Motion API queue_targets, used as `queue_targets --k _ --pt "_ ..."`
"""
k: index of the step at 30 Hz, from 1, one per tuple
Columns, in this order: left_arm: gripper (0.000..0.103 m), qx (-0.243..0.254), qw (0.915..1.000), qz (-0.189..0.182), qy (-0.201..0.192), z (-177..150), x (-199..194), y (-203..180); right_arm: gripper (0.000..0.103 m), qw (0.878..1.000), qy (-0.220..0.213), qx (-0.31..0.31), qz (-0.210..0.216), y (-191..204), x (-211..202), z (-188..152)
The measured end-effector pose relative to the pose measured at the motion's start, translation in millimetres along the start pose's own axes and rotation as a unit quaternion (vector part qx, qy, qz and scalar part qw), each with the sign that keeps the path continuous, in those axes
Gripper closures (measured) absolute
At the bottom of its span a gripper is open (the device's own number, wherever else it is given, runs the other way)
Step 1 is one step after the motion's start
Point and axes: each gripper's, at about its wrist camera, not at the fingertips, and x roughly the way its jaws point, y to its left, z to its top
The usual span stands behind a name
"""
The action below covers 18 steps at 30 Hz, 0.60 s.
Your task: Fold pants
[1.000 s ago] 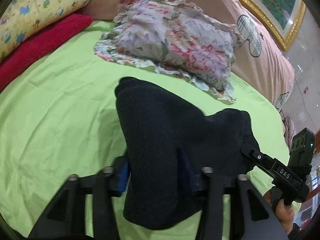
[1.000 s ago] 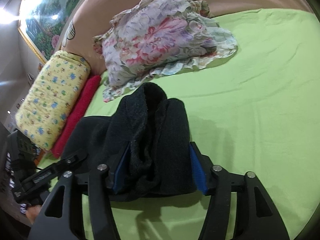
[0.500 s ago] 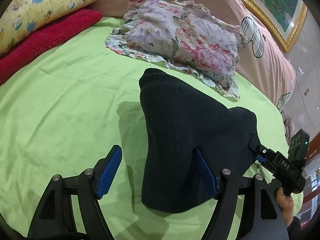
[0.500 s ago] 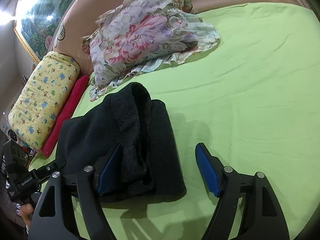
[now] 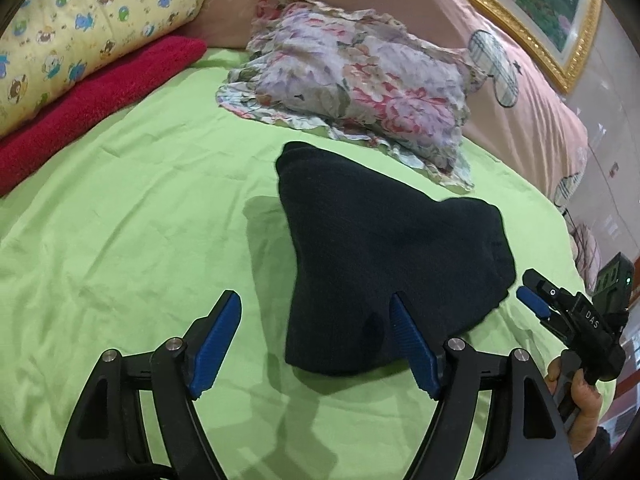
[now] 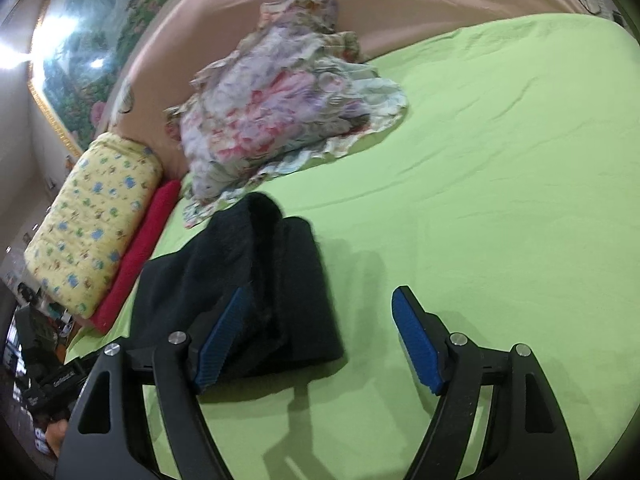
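The black pants [image 5: 380, 264] lie folded in a thick bundle on the green sheet [image 5: 120, 240]. My left gripper [image 5: 314, 304] sits at the bundle's near left corner with its jaws opening. Its right pad is beside the cloth and its left pad is over bare sheet, so nothing is gripped. In the right wrist view the pants [image 6: 248, 280] show stacked layers. My right gripper [image 6: 320, 296] is open at their near right corner, with its left pad beside the cloth and its right pad over the sheet. That gripper [image 5: 532, 292] also shows at the right edge, held by a hand.
A floral pillow [image 5: 360, 84] lies just beyond the pants. A red towel [image 5: 92, 104] and a yellow patterned pillow [image 5: 80, 24] sit at the far left. A pink headboard cover [image 5: 520, 92] runs behind, with a framed picture above it. Green sheet stretches wide to the right [image 6: 500, 200].
Both grippers were shut on the pants a second ago. Both have opened and drawn back, leaving the folded bundle lying on the sheet.
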Motion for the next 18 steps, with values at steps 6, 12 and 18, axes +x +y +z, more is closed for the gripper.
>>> queue_targets --k 6,12,18 --pt "0.023 0.039 0.9990 -0.020 0.006 -11 -9 -18 0.025 0.996 0.011 -0.083 0.015 33 -5 -12" --pt "0.023 0.062 0.9978 -0.024 0.001 -19 -19 -23 0.018 0.987 0.014 -0.157 0.011 55 -11 -20" --pt "0.020 0.095 0.9955 -0.002 -0.004 -22 -23 -30 0.015 0.980 0.020 -0.196 0.019 67 -13 -23"
